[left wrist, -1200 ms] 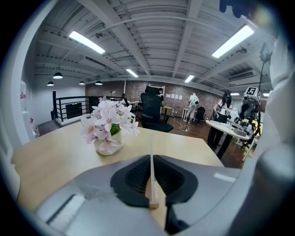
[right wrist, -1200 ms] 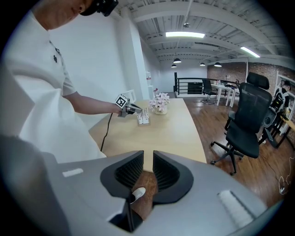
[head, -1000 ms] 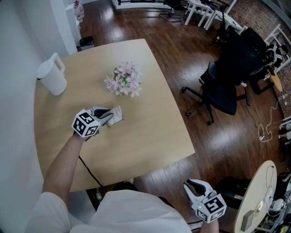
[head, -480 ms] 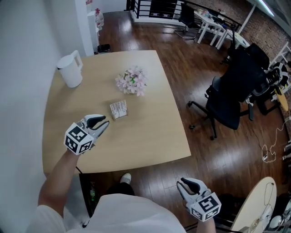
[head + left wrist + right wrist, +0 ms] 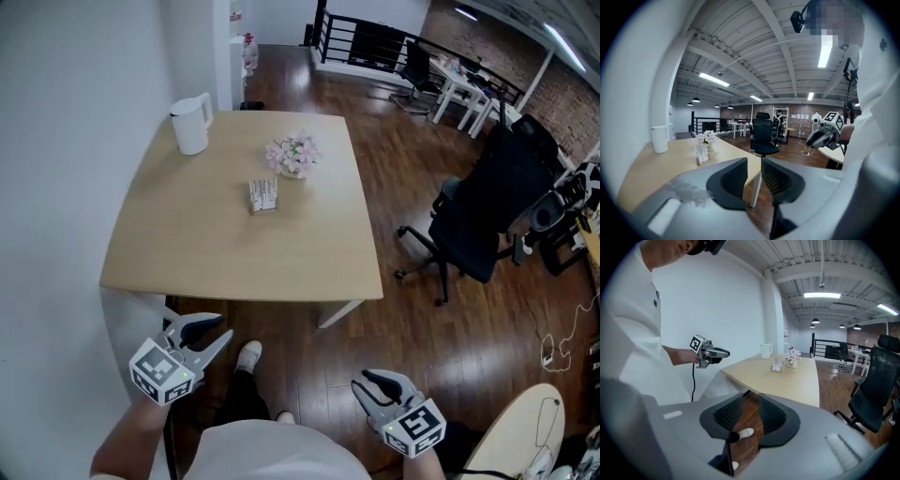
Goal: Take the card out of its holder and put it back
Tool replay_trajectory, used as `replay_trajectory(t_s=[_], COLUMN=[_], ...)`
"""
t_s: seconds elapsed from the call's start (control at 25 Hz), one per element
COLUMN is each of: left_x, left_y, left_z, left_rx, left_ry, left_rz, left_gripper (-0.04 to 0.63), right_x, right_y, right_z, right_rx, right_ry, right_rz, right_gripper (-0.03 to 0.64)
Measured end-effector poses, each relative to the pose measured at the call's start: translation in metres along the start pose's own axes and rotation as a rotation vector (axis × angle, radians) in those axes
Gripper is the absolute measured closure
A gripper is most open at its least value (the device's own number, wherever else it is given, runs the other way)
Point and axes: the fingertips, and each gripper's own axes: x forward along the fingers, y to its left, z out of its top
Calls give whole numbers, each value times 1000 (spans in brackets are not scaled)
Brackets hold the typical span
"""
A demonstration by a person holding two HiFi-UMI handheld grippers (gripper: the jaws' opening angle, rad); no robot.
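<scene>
From the head view, your left tongs (image 5: 223,330) and right tongs (image 5: 364,382) both hang over the wooden floor on your side of the counter (image 5: 234,253), well apart from it. The card holder (image 5: 265,206) stands on the counter with the card (image 5: 262,191) in it, just beside the flowers (image 5: 293,155); a white jug (image 5: 192,123) sits near the far corner. A black office chair (image 5: 478,220) stands on the floor to the right.

In the left gripper view, your left tongs (image 5: 754,164) have just been opening and show a narrow gap with nothing in it, only the counter's edge and floor beyond. The card holder (image 5: 701,153) is far off on the counter, next to the flowers (image 5: 707,138).

In the right gripper view, your right tongs (image 5: 750,399) are also slightly apart and hold nothing; floor and a white shoe (image 5: 744,432) show through the gap. The card holder (image 5: 776,363) stands well away on the counter.
</scene>
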Motion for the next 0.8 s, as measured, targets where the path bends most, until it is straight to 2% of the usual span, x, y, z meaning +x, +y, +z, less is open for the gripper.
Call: replay_trajectory(t_s=[0.16,0.4,0.56,0.8], left_x=[-40,-73,-96,-124], left_y=[-69,-124,-140,-149], left_z=[-17,-23,-20,-21], left_rx=[-66,-90,-72,-96], left_ry=[-11,-30,-40,-55], left_rz=[16,57,64,51], left_gripper=[497,497,497,499], right_x=[-27,-46,-49,-52], right_y=[29,58,76,105], right_z=[-14,-16,-11,-1], right_rx=[-42,-87,-115,-107], right_ry=[-11,-32,-49,-54], right_rz=[36,89,105,95], right_gripper=[506,506,506,506])
